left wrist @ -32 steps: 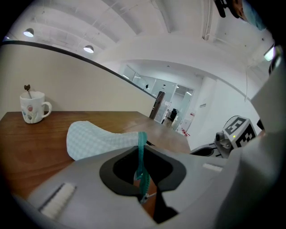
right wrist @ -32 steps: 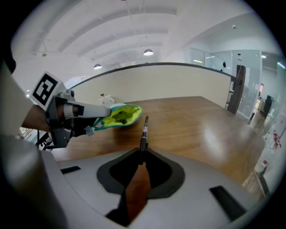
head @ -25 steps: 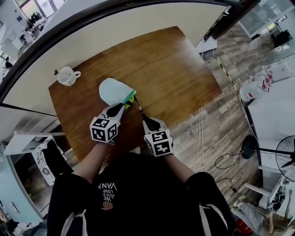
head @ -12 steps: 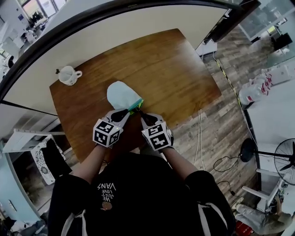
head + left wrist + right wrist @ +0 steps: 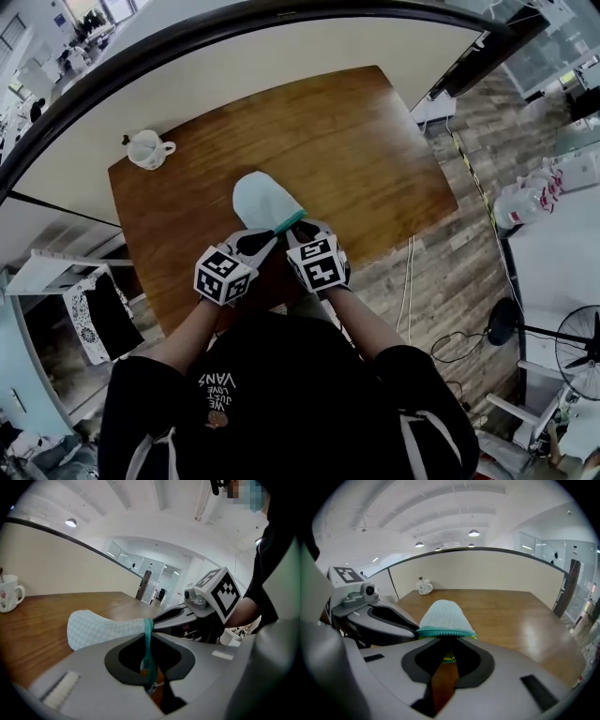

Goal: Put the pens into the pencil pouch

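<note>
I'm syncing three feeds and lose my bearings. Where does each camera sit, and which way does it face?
Head view: on the person's head, looking steeply down at the table; shows forearms, left gripper, right gripper.
Left gripper view: rides the left gripper, looks along its jaws across the pouch; right gripper at right.
Right gripper view: rides the right gripper, looks over the pouch toward the wall; left gripper at left.
Shared: pouch and mug in all three.

A brown wooden surface [image 5: 375,159] is shown. A white mug [image 5: 148,148] is set near its far left corner. A pale blue-green pencil pouch [image 5: 262,200] is laid toward the near edge, well apart from the mug.
</note>
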Available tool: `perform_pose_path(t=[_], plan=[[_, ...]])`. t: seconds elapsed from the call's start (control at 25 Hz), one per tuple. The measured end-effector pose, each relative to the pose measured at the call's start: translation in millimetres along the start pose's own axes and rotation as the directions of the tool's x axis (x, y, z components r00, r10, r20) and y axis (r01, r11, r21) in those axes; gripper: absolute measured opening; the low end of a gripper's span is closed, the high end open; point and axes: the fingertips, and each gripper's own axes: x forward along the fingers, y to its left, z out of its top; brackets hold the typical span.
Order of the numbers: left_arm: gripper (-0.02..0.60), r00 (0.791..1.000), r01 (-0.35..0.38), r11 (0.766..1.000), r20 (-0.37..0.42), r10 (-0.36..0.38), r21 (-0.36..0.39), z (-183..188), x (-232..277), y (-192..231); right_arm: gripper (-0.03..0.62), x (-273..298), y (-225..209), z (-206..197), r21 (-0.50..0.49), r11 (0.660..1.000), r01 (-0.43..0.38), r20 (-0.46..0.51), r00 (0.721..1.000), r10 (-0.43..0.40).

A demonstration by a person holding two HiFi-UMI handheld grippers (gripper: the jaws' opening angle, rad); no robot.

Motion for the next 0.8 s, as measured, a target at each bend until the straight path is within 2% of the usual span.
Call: perform_pose_path(t=[0.36, 0.8], plan=[[0.043, 1.0, -0.024, 0.999, 0.013, 0.024, -0.042, 8, 13, 9, 0.07, 2, -16, 1, 0.061, 0.998, -0.024, 0.034, 0.999, 0.022], [0.043, 0.999, -0.039, 0.998, -0.029, 0.038, -0.055, 1, 34, 22, 0.071, -24, -37, -30, 0.196, 0.98, 0.043, 0.035, 0.998, -0.051]])
